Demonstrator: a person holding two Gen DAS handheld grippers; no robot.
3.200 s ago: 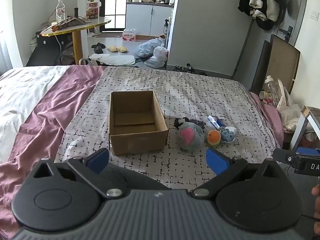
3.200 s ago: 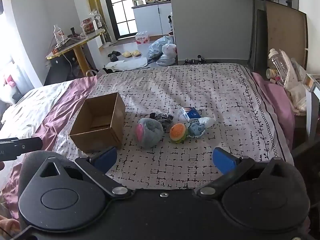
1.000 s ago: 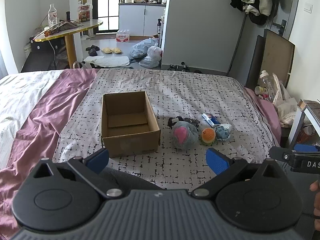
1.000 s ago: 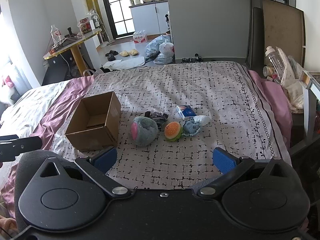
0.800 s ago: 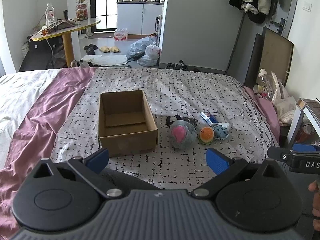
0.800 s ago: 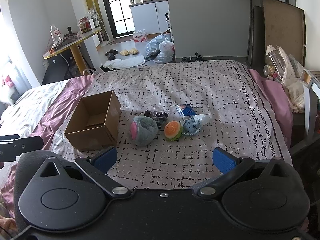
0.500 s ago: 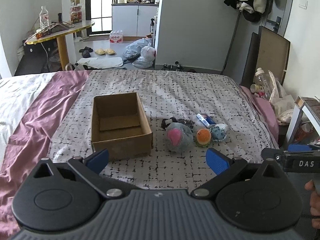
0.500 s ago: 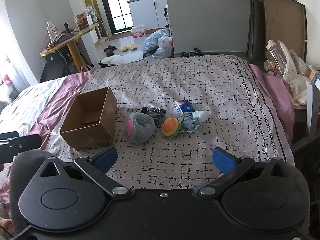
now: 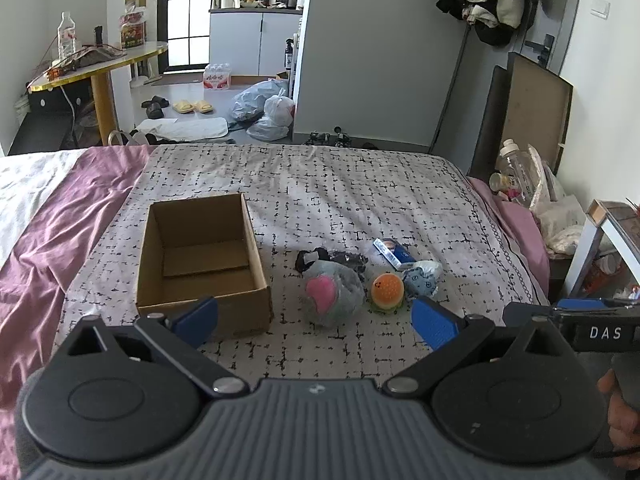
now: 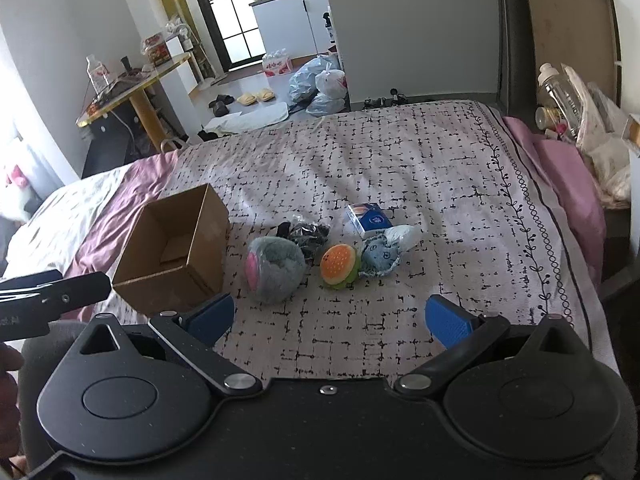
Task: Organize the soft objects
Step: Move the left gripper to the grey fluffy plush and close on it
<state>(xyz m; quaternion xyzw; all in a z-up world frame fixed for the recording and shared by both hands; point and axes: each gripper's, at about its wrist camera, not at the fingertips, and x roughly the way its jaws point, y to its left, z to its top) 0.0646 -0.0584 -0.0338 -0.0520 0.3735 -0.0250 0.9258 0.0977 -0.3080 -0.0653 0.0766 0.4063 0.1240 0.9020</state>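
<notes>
Bed (image 9: 360, 184) carries empty box (image 9: 202, 256), toys right of it. Both tools released, nothing held. Grey plush (image 10: 274, 266) best taken first by right tool (image 10: 326, 320), squeezed mid-body.

Bright, sharp daylight, seemingly from the far window (image 9: 184, 12); fisheye-curved edges.

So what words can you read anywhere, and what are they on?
"DAS": white letters on the right gripper, seen at the edge of the left wrist view.
Blue and white packet: print too small to read.
Water bottle pack on the floor: red label, too blurred to read.
Nothing else is readable.
</notes>
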